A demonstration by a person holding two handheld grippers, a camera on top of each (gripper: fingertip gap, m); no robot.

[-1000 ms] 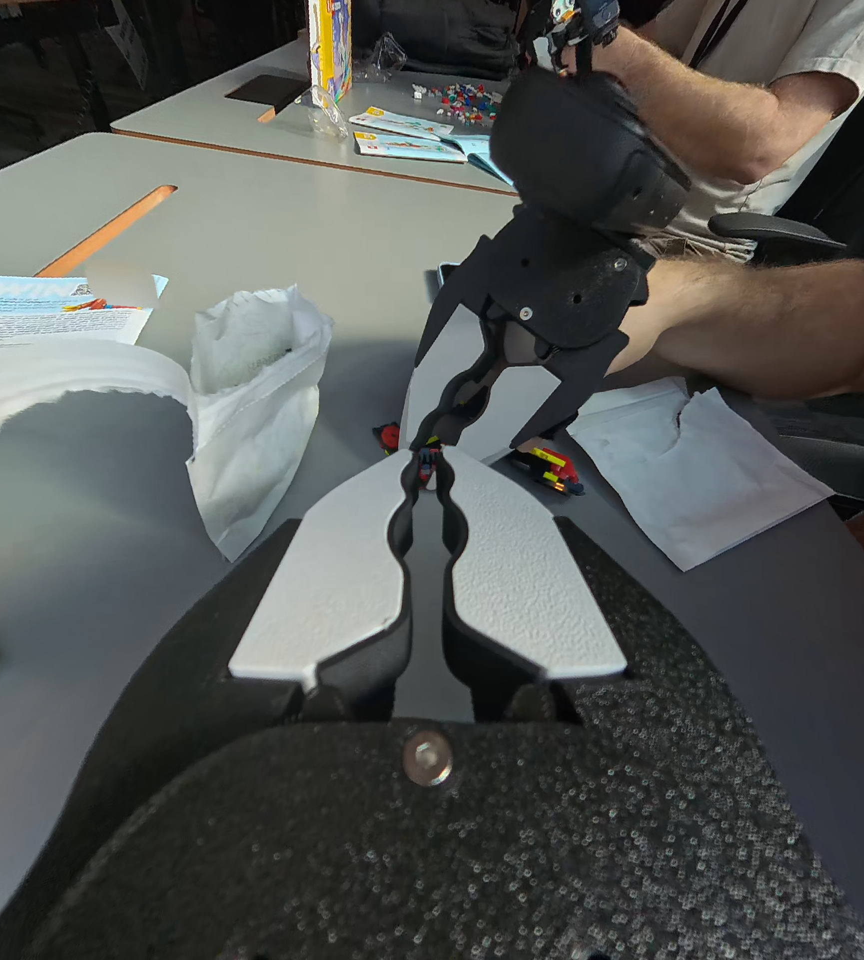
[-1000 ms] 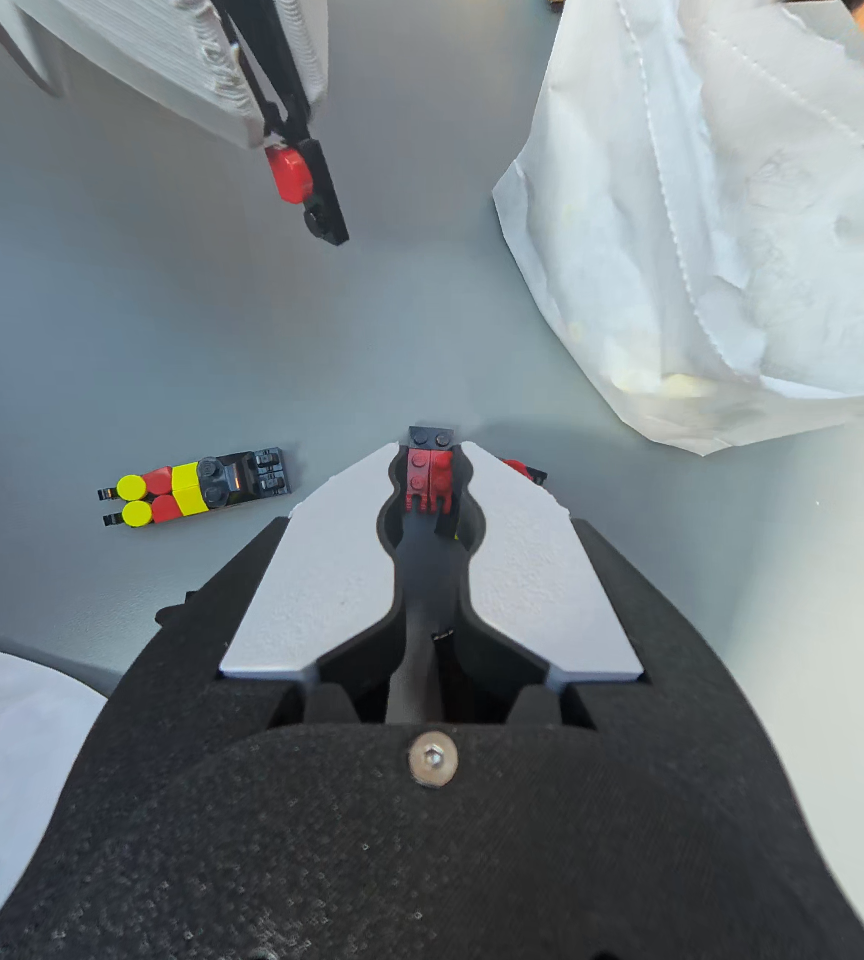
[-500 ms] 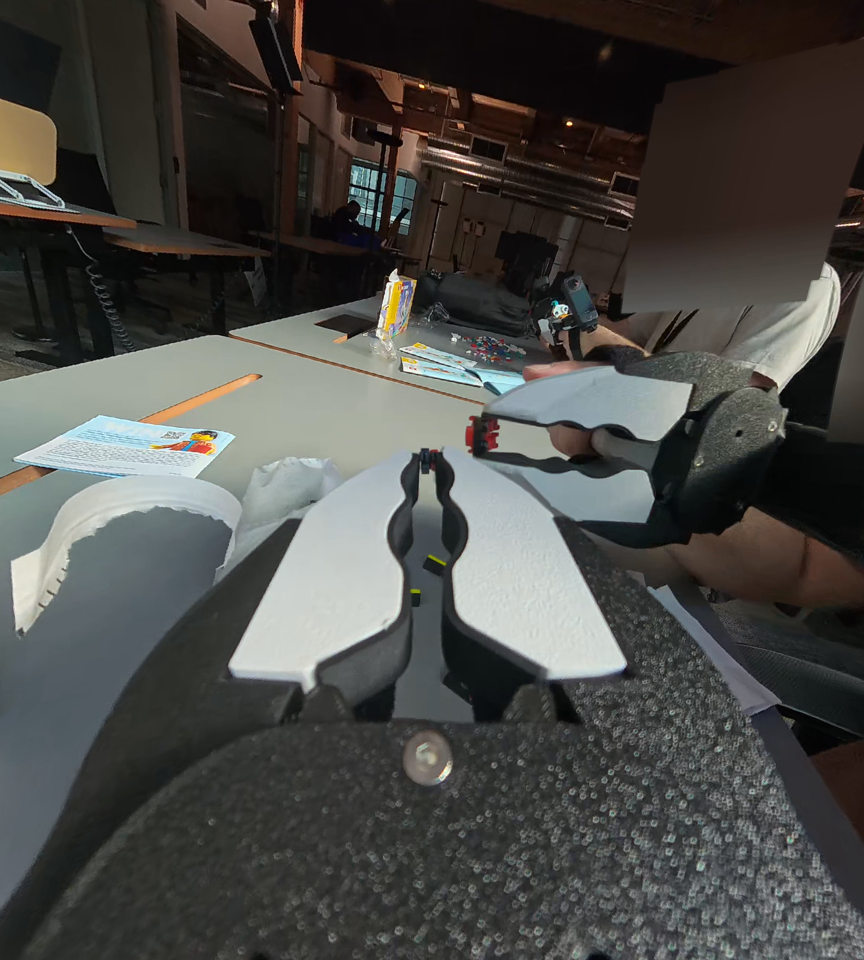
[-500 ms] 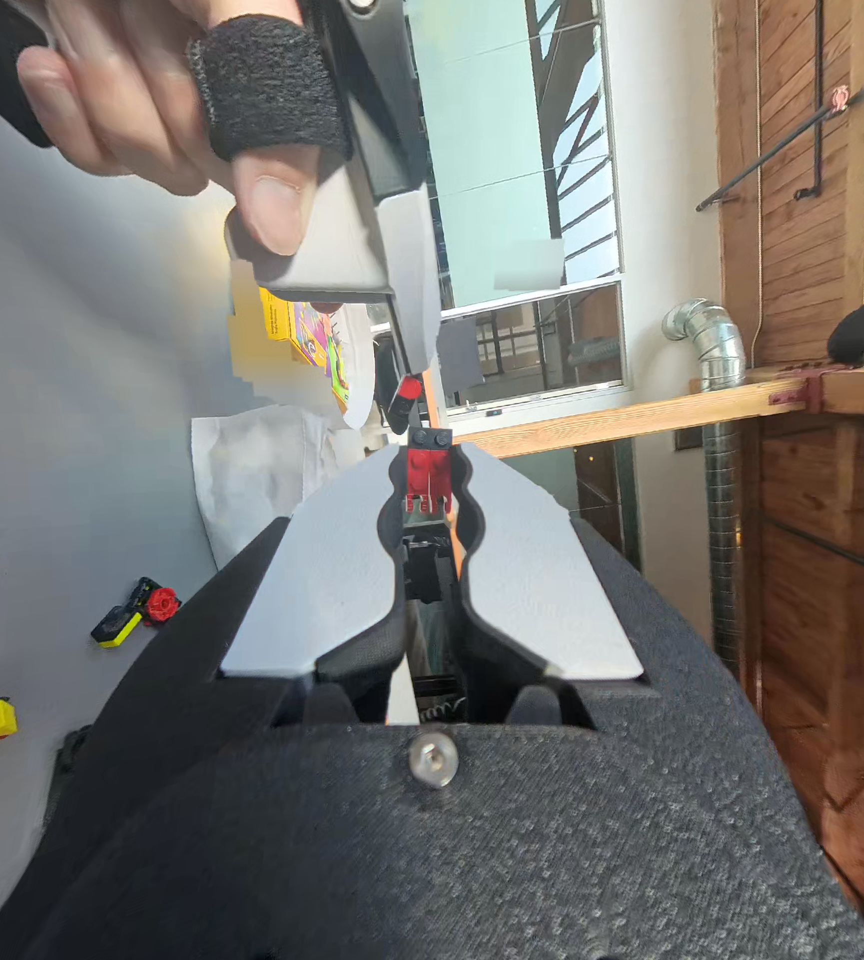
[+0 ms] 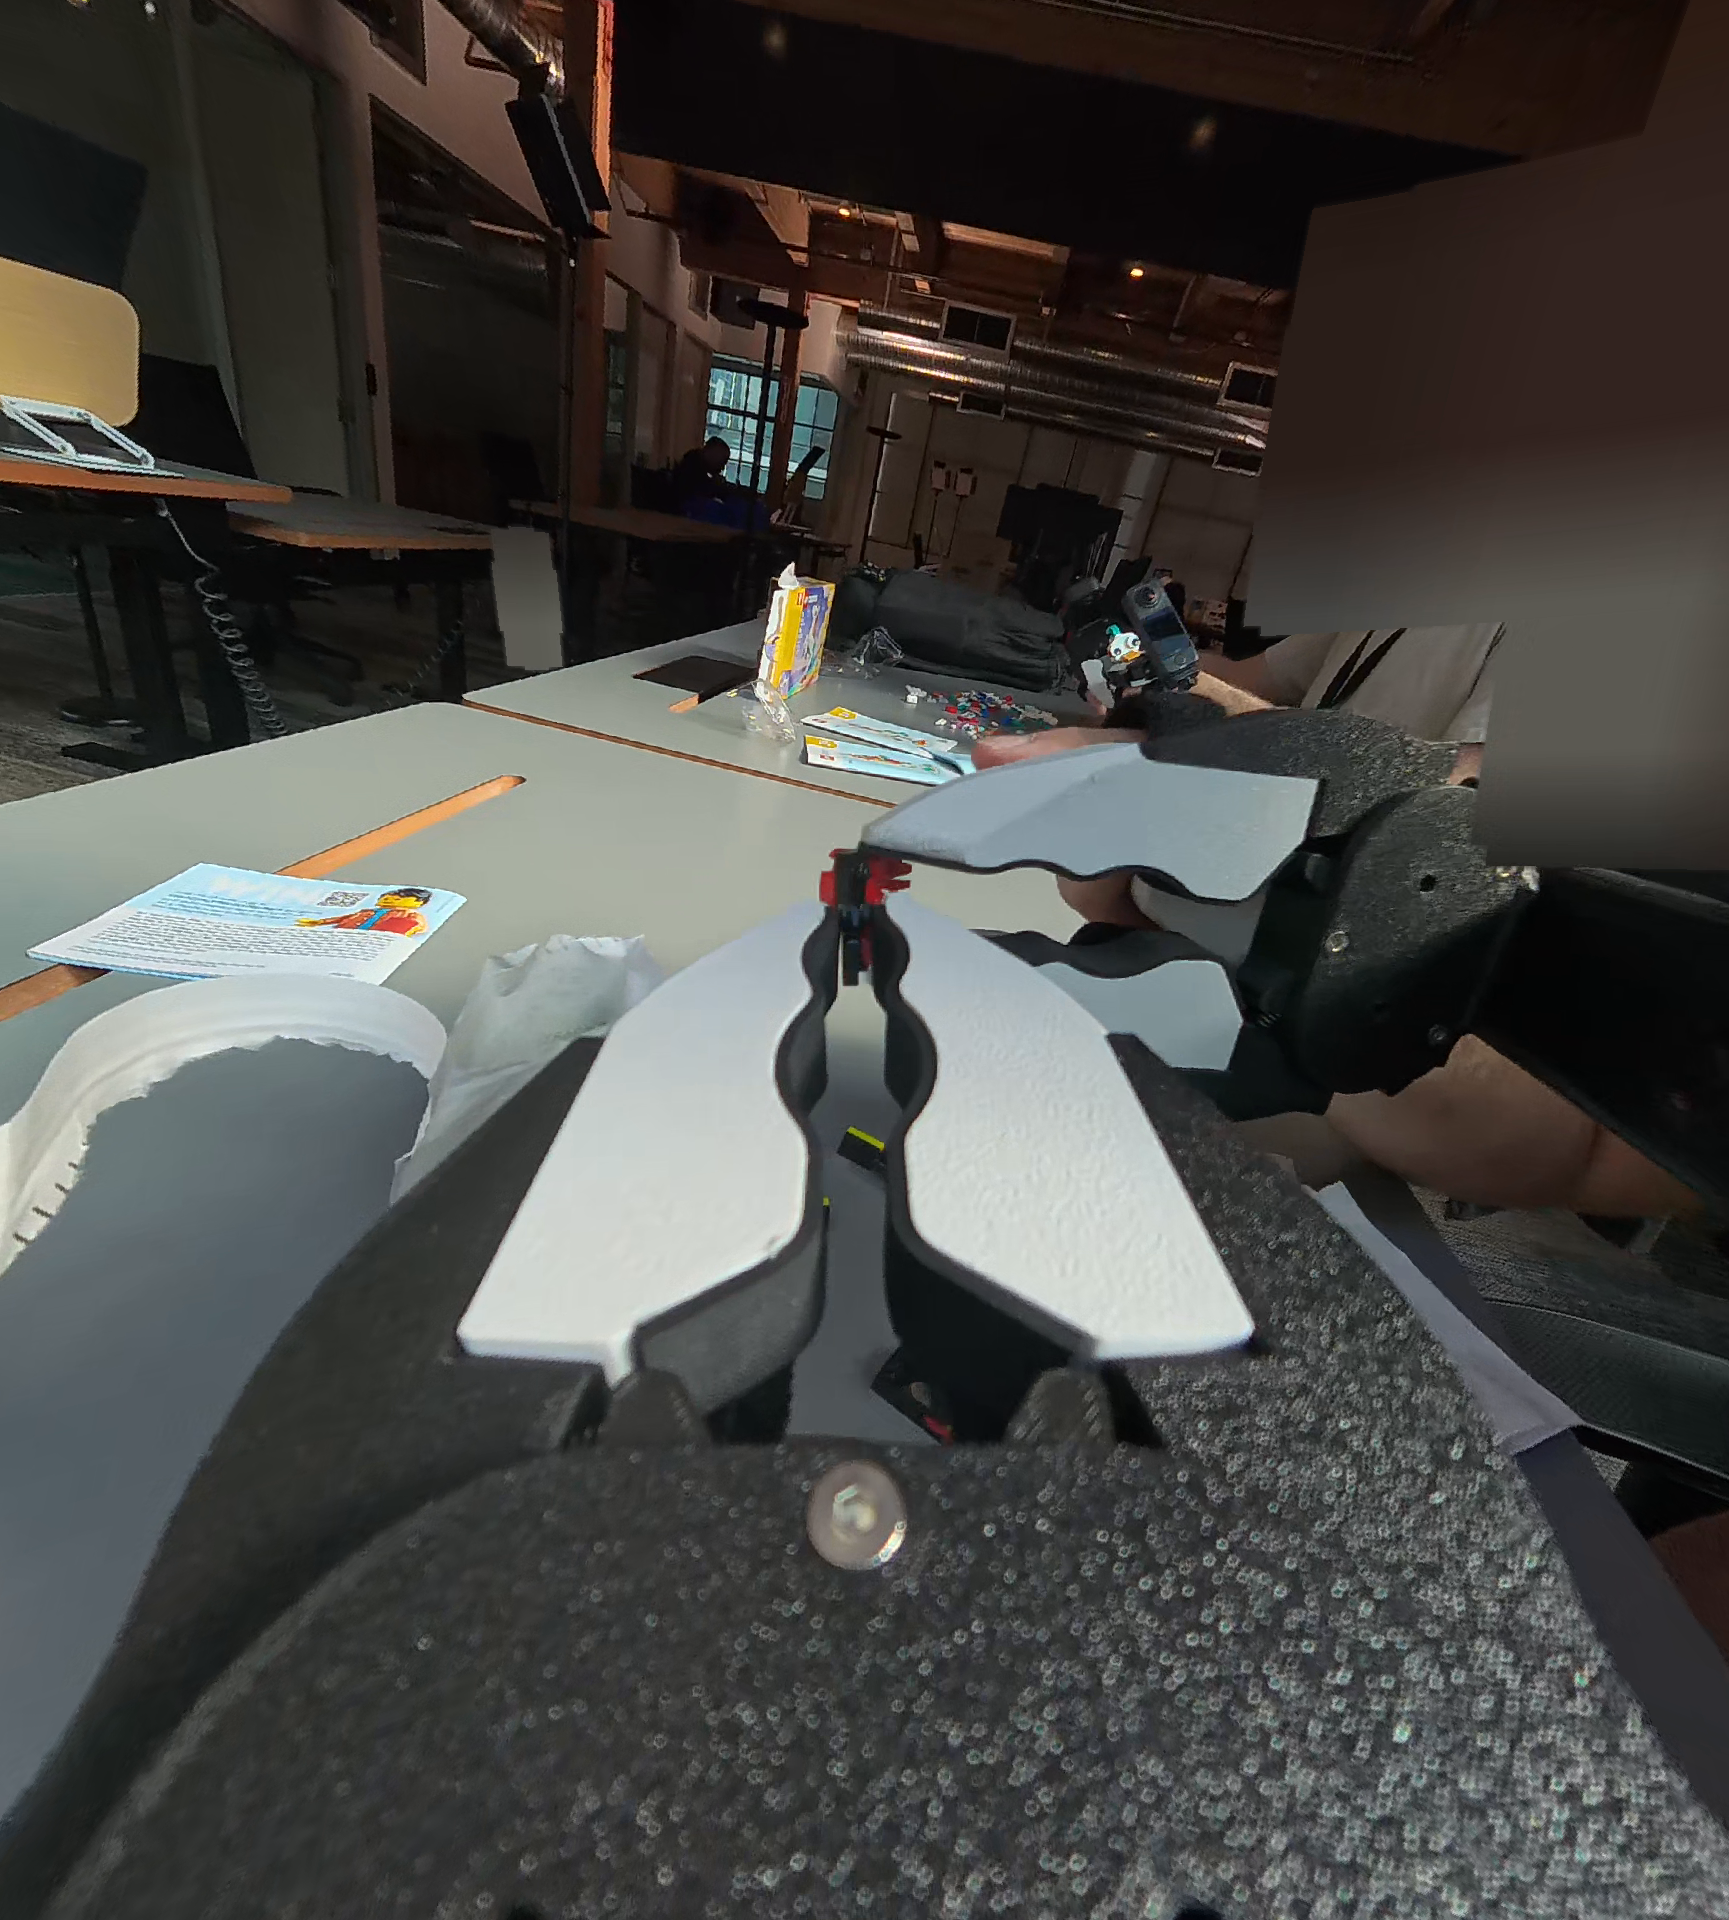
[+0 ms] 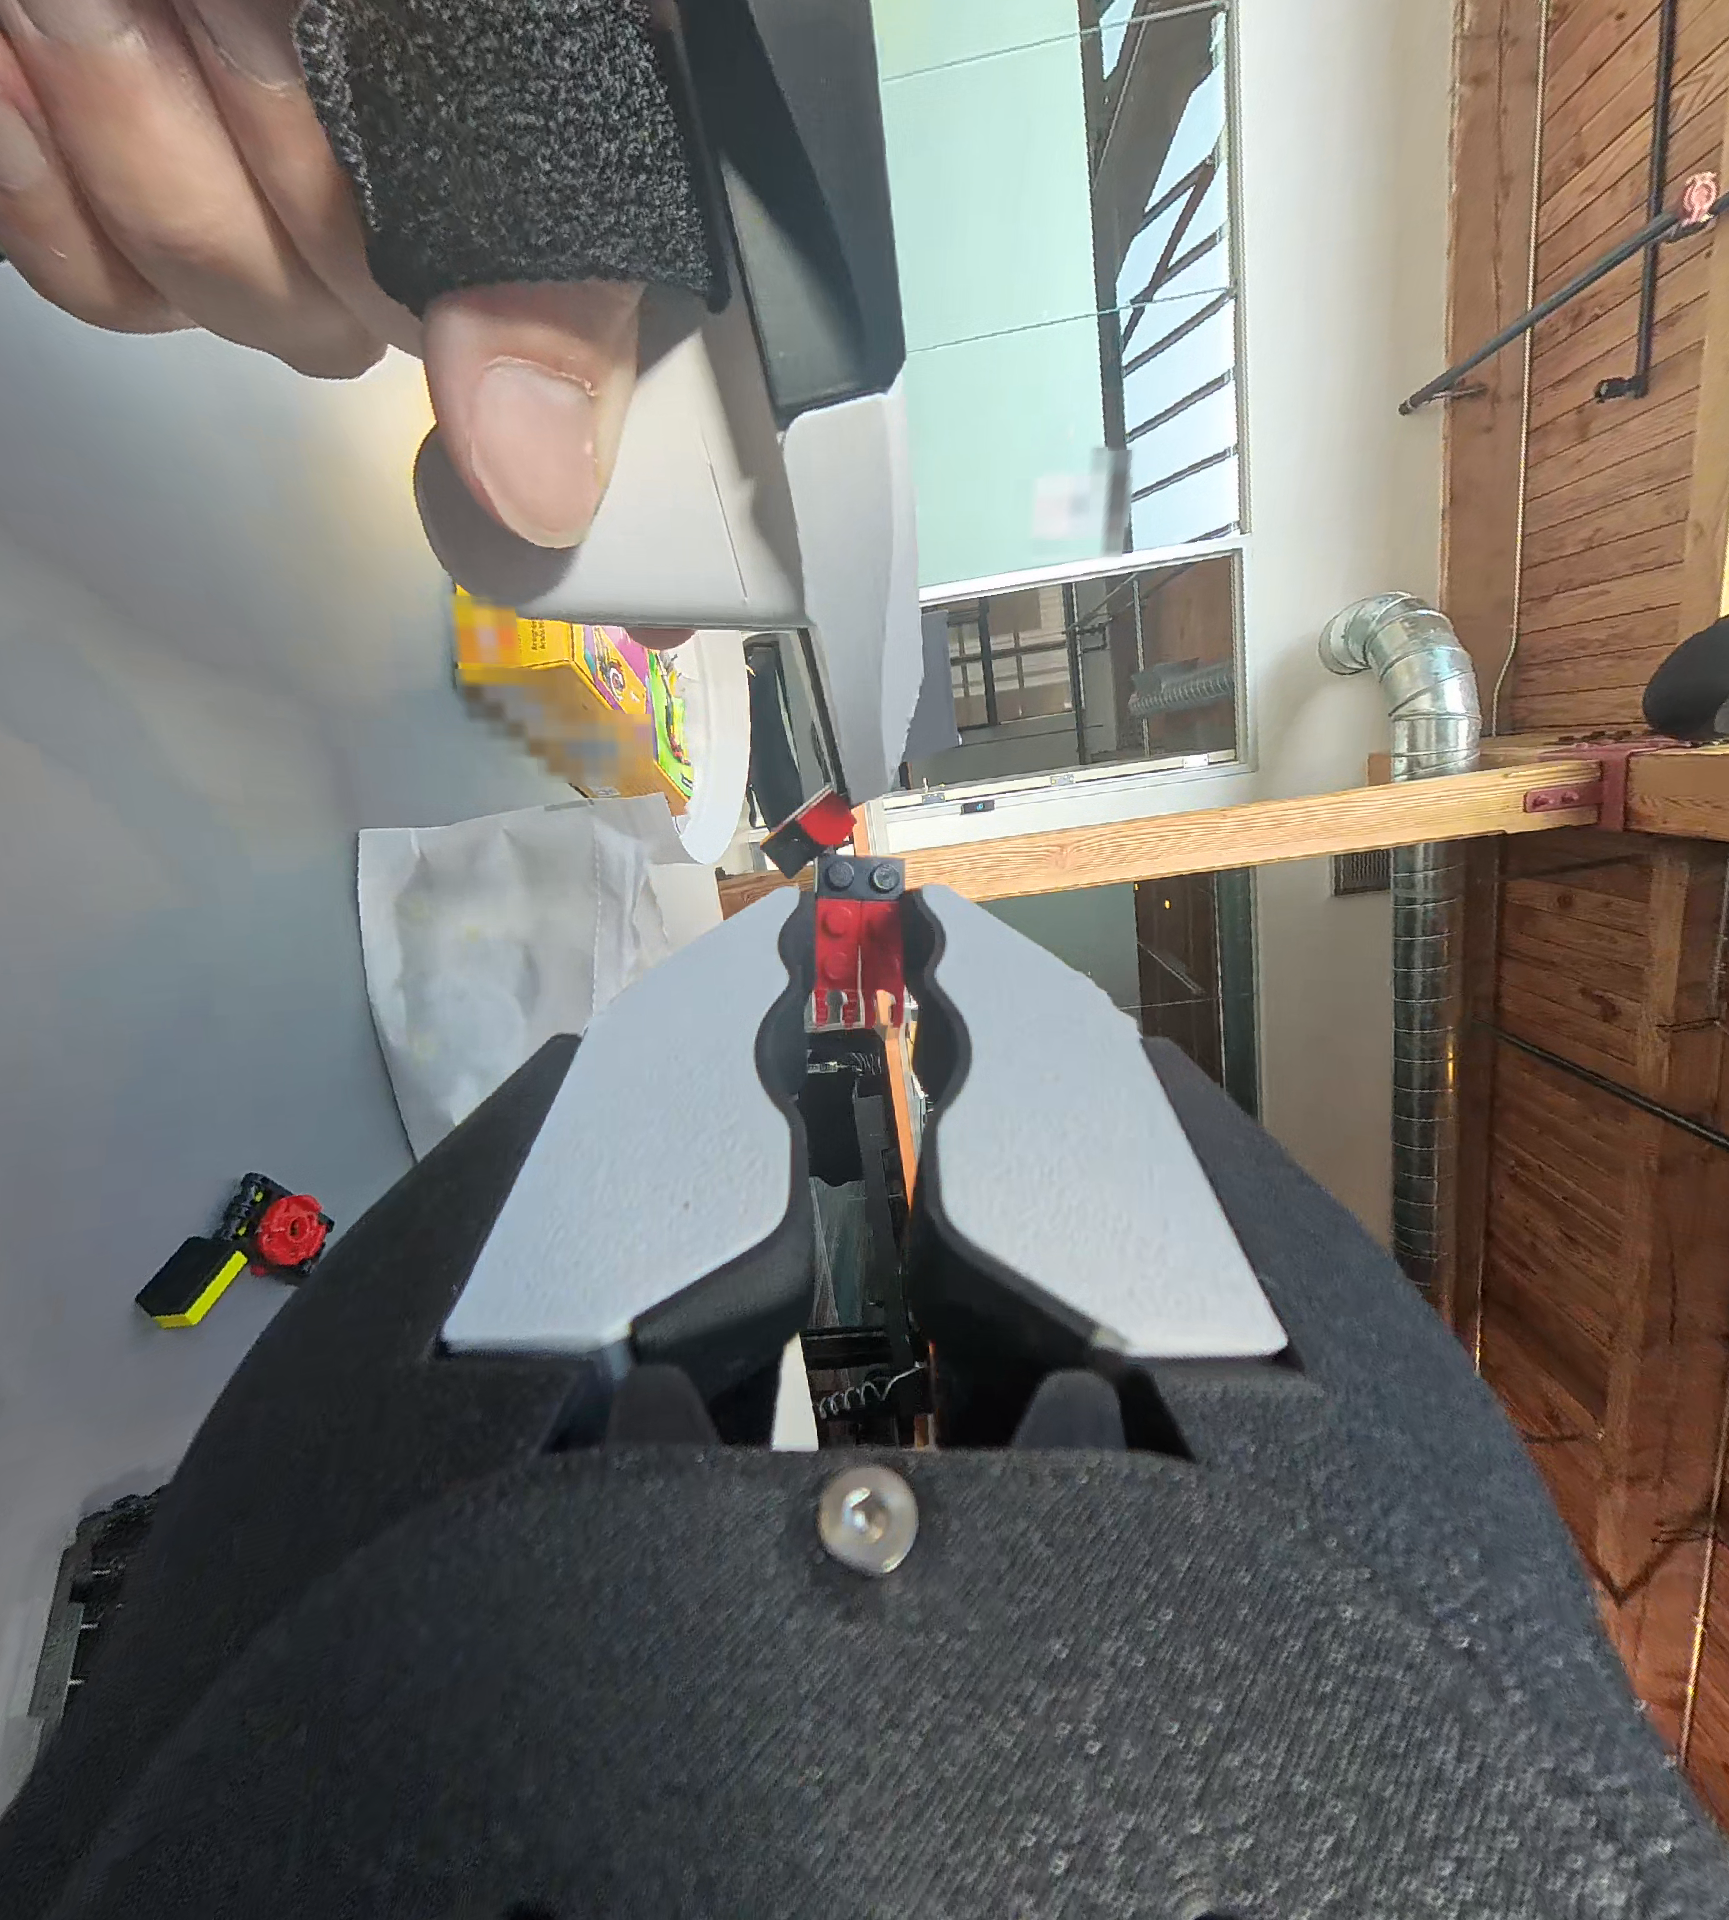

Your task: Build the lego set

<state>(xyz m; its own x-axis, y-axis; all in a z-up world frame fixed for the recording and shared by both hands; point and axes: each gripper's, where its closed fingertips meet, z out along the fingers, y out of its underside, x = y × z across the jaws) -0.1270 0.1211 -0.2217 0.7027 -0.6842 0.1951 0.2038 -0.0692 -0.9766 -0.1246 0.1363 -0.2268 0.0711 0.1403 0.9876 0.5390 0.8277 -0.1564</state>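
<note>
- The left gripper (image 5: 854,920) is raised above the grey counter (image 5: 579,842), its jaws narrowed on a small black and red piece (image 5: 852,940).
- The right gripper (image 6: 858,914) is closed on a red and black lego assembly (image 6: 857,940), held clear of the counter at the jaw tips.
- The two held parts are seen nearly touching, tip to tip; in the right wrist view the black and red piece (image 6: 810,831) sits just above the assembly's black studs.
- Open counter is left beneath both grippers; a torn white bag (image 5: 548,997) and a leaflet (image 5: 247,925) lie to the left, and loose yellow, black and red pieces (image 6: 231,1247) are seen at lower left.
- Compared with half a second ago, the gap between the two held parts has been closed and the left gripper is seen larger and nearer.
</note>
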